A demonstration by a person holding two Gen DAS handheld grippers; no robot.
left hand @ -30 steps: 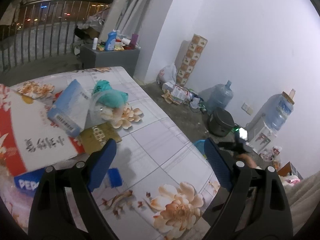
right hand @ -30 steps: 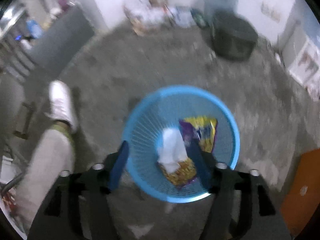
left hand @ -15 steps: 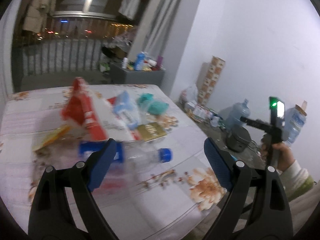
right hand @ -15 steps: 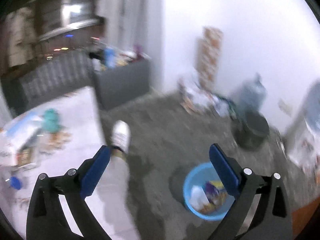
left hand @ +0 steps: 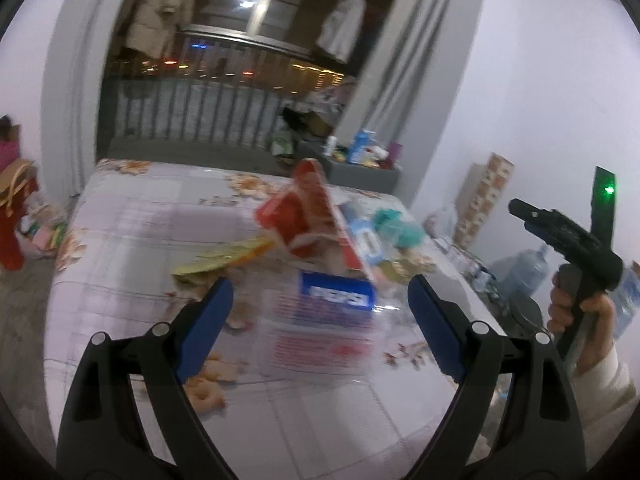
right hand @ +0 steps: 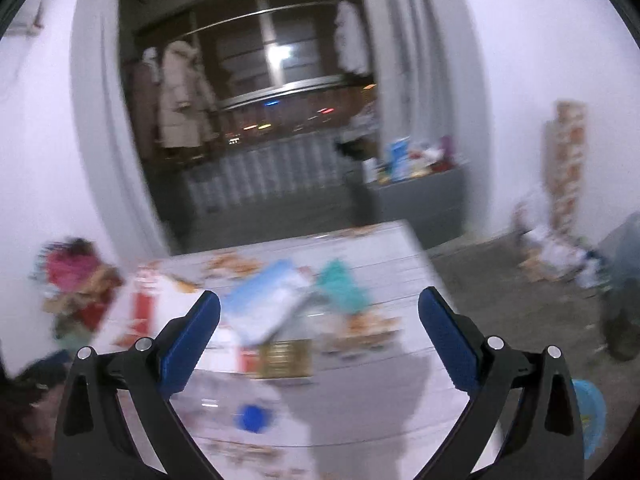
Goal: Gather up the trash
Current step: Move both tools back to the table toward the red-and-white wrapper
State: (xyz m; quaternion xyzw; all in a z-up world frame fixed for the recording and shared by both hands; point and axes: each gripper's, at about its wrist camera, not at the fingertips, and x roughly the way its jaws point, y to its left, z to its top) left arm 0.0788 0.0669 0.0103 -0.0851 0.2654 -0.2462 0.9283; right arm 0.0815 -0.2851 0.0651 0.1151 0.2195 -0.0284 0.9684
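A grab could have gone wrong: the plastic bottle [left hand: 320, 320] lay on its side on the worktop [left hand: 140, 240] and might have rolled away if one pad touched first. It lay at twelve o'clock between the wide-open fingers of the empty left claw [left hand: 320, 320]. The right claw [right hand: 319, 336] was open and empty too, litter ahead at twelve.

A clear bottle [left hand: 320, 320] with a blue label lies beside a red carton [left hand: 312, 216] on the table.
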